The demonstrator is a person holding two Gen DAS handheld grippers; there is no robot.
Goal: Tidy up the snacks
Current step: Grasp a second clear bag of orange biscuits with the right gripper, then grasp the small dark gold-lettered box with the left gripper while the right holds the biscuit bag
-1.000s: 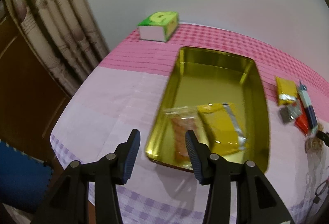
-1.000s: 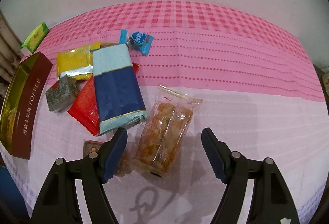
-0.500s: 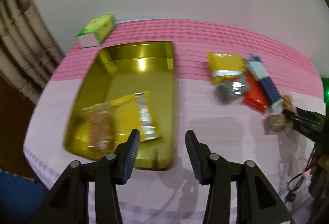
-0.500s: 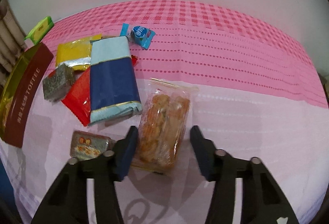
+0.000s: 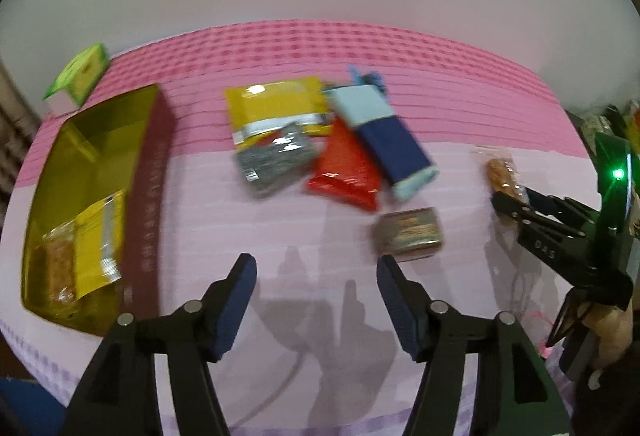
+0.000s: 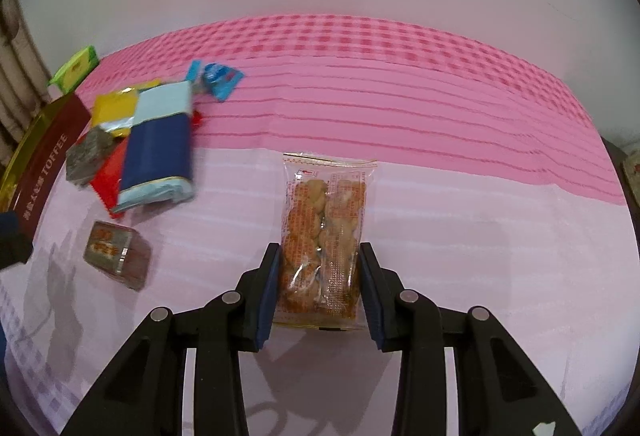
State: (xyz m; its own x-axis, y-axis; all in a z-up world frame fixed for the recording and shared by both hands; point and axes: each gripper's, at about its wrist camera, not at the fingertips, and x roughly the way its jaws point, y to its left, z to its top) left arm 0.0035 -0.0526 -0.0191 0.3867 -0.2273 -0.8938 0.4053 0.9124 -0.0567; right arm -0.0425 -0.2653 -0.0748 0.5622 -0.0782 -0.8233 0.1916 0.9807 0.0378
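**A:** Where do your things lie, biggest first?

**B:** Your table (image 6: 460, 139) wears a pink checked cloth. At its left edge sits the gold toffee tin (image 5: 96, 163), with a yellow packet (image 5: 98, 240) and a clear biscuit pack (image 5: 60, 268) already inside. Beyond the tin is a green box (image 5: 80, 77). In the middle you have a loose heap: a blue bar (image 6: 158, 147) lying over a red packet (image 6: 108, 175), a second yellow pouch (image 5: 276, 107) with a grey foil block (image 5: 274, 155) on it, and a small blue candy (image 6: 218, 77) behind. A brown wrapped square (image 6: 118, 254) lies apart, nearer you.

**A:** And your grippers?

**B:** Your right gripper (image 6: 320, 288) has just closed; both pads press the sides of the clear cracker pack (image 6: 326, 220), which lies flat on the cloth, right of the heap. Your left gripper (image 5: 316, 276) has just been opening, stands about half wide, holds nothing, and hangs over bare cloth just left of the brown square.
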